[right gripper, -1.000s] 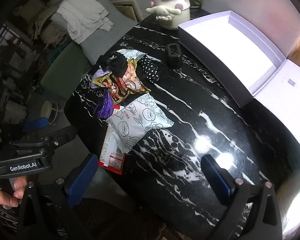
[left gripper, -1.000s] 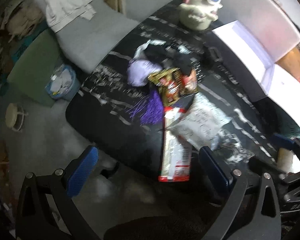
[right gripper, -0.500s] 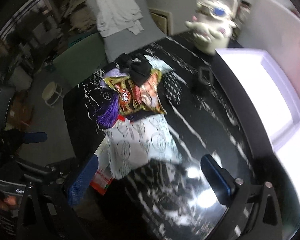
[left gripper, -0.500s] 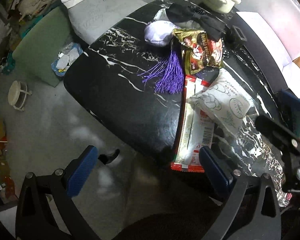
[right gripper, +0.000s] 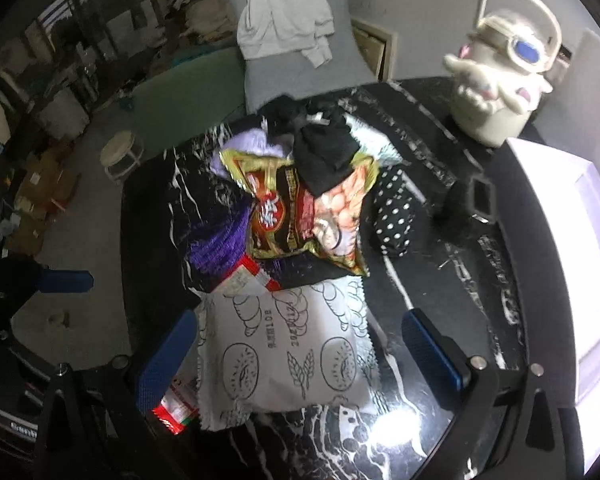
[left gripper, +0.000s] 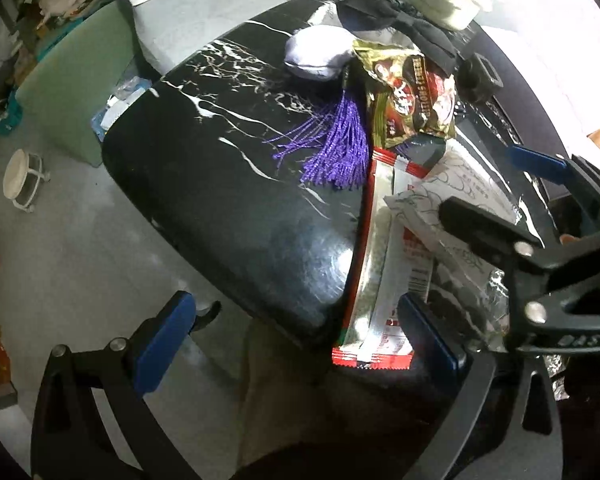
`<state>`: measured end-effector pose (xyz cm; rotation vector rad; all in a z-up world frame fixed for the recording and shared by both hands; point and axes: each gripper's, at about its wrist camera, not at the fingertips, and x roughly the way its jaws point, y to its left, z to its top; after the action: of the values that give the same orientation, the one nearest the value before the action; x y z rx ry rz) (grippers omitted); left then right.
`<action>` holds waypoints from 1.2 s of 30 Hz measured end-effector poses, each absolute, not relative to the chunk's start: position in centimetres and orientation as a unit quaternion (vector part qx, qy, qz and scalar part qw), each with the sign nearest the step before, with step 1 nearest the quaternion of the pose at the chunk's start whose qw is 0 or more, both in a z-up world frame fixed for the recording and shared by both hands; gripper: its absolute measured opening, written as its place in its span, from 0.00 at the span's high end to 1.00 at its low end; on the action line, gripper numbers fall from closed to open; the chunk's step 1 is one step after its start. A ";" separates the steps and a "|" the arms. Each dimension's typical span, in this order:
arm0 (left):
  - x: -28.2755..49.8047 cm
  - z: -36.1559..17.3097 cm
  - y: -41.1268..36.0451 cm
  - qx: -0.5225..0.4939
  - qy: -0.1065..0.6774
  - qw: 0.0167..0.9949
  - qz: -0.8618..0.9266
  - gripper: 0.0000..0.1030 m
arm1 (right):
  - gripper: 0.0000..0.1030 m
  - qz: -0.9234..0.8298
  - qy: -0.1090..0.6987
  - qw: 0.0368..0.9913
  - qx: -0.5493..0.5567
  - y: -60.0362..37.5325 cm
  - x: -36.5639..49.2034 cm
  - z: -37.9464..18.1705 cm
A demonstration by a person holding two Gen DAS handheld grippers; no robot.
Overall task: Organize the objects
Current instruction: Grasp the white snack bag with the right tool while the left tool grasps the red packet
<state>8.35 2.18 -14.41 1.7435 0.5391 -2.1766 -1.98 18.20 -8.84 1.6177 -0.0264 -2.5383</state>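
Right gripper (right gripper: 298,350) wide open over the white snack bag (right gripper: 284,354), left gripper (left gripper: 296,334) open beside it, bag print blurry

Place looked like a lived-in home, cluttered living room or bedroom. Black marble-pattern table (right gripper: 440,264) held snack packets (right gripper: 300,216), a purple tassel (left gripper: 340,148), dark clothing (right gripper: 320,148) and a cream character-themed kettle (right gripper: 496,92). Beside the table stood a grey cushioned seat (right gripper: 300,68) with a white garment (right gripper: 280,20) draped over it, then a green mat or cushion (right gripper: 180,96). Concrete-like floor (left gripper: 80,248) carried a small white stool (right gripper: 120,156), cardboard boxes (right gripper: 40,188) and piled fabric along the wall
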 end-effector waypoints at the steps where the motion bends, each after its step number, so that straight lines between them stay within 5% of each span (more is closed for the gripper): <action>1: 8.3 -14.6 2.3 0.607 0.188 0.149 -0.757 0.02 | 0.00 -0.837 -0.004 0.066 0.544 18.1 -2.2 -9.2; 7: 7.6 -15.6 2.7 0.613 0.196 0.149 -0.751 0.02 | 0.02 -0.820 -0.012 0.086 0.566 18.4 -2.8 -10.6; 10: 7.2 -15.9 2.9 0.612 0.199 0.147 -0.751 0.02 | 0.15 -0.804 -0.061 0.112 0.581 19.2 -2.8 -11.2; 18: 5.2 -16.5 4.2 0.622 0.185 0.140 -0.748 0.02 | 0.28 -0.794 -0.078 0.123 0.591 20.2 -1.7 -11.2; 36: -1.0 -19.0 8.2 0.638 0.092 0.102 -0.758 0.02 | 0.30 -0.783 -0.100 0.036 0.612 24.2 2.5 -11.0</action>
<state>-1.04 8.20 -18.97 1.8842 0.2717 -2.2366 2.46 24.25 -10.98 1.8807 -0.3073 -2.4063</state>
